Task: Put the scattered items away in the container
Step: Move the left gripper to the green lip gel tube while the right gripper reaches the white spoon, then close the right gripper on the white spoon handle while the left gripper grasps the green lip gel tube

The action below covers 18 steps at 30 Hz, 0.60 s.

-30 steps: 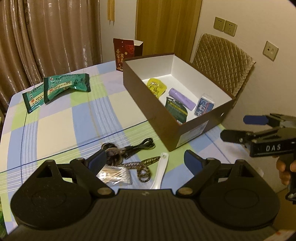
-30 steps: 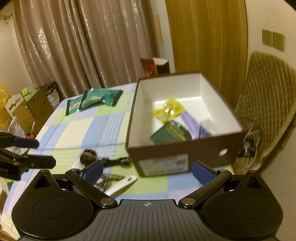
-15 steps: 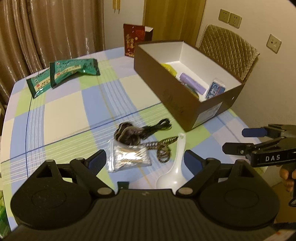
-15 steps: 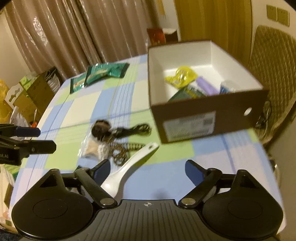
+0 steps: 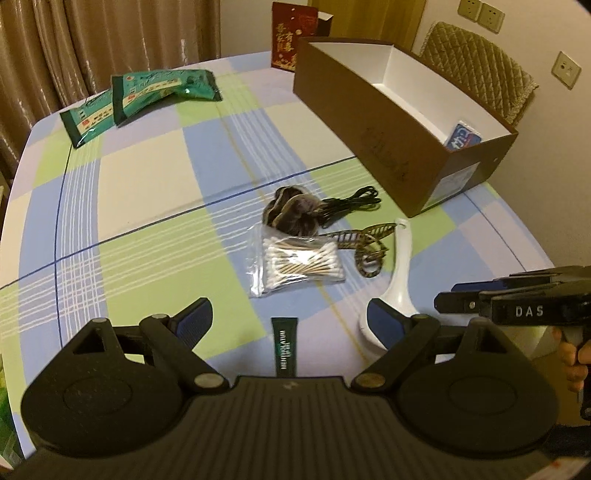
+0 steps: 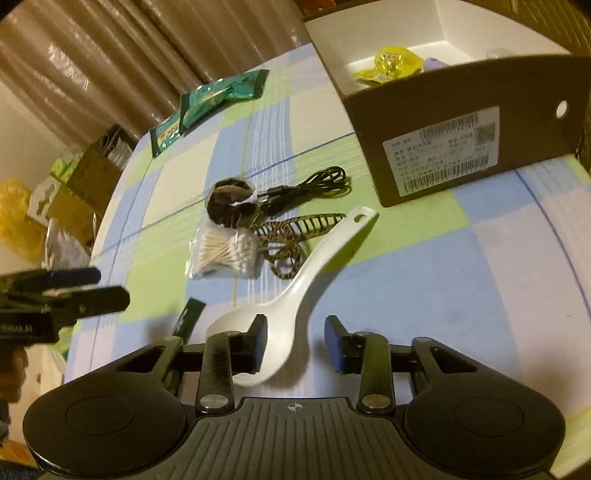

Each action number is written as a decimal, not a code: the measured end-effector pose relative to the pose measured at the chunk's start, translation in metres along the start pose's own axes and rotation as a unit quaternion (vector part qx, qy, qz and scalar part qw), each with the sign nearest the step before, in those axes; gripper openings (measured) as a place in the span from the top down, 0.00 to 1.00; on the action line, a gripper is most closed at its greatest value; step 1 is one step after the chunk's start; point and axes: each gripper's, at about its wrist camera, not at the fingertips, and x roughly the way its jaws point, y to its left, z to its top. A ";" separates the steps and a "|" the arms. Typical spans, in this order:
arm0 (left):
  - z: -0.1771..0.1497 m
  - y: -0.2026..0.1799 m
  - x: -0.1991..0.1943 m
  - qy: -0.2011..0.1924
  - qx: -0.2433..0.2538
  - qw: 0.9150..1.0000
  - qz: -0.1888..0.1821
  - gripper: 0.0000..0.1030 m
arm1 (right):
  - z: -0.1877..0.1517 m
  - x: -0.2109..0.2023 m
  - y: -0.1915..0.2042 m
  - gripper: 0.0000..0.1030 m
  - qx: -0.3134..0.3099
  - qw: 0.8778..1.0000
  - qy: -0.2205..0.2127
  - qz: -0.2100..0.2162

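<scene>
A brown cardboard box [image 5: 369,125] [image 6: 461,122] with a white inside stands at the table's far right and holds several small items. A white spoon [image 5: 400,266] [image 6: 314,258], a bag of cotton swabs [image 5: 299,258] [image 6: 225,251], a patterned hair claw [image 5: 365,240] [image 6: 291,236], a dark hair tie [image 5: 291,214], a black cable [image 5: 351,205] [image 6: 310,184] and a green tube [image 5: 284,345] [image 6: 190,317] lie scattered. My left gripper [image 5: 288,319] is open above the tube. My right gripper [image 6: 295,341] is open low over the spoon's bowl.
Two green snack packets [image 5: 147,96] [image 6: 210,99] lie at the table's far left. A red gift bag [image 5: 295,35] stands behind the box. A quilted chair [image 5: 476,62] is beyond the box. Cartons and bags [image 6: 66,192] sit on the floor left of the table.
Both grippers have pulled back from the box toward the near table edge and dropped lower. The tube came into view. The right gripper's jaws narrowed around the spoon's bowl.
</scene>
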 end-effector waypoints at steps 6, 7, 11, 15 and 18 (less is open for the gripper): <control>-0.001 0.018 0.015 0.008 -0.013 1.000 0.011 0.14 | 0.006 0.016 -0.013 0.75 0.037 0.999 -0.011 0.017; -0.001 0.020 0.018 0.011 -0.015 1.000 0.014 0.14 | 0.007 0.018 -0.015 0.75 0.046 0.999 -0.014 0.023; -0.002 0.028 0.029 0.023 -0.021 0.999 0.020 0.14 | 0.013 0.029 -0.023 0.77 0.068 0.997 -0.019 0.035; -0.004 0.031 0.038 0.032 -0.020 0.999 0.023 0.15 | 0.018 0.040 -0.030 0.82 0.091 0.995 -0.018 0.039; -0.006 0.032 0.043 0.037 -0.018 0.999 0.021 0.15 | 0.018 0.045 -0.039 0.88 0.117 0.991 -0.020 0.058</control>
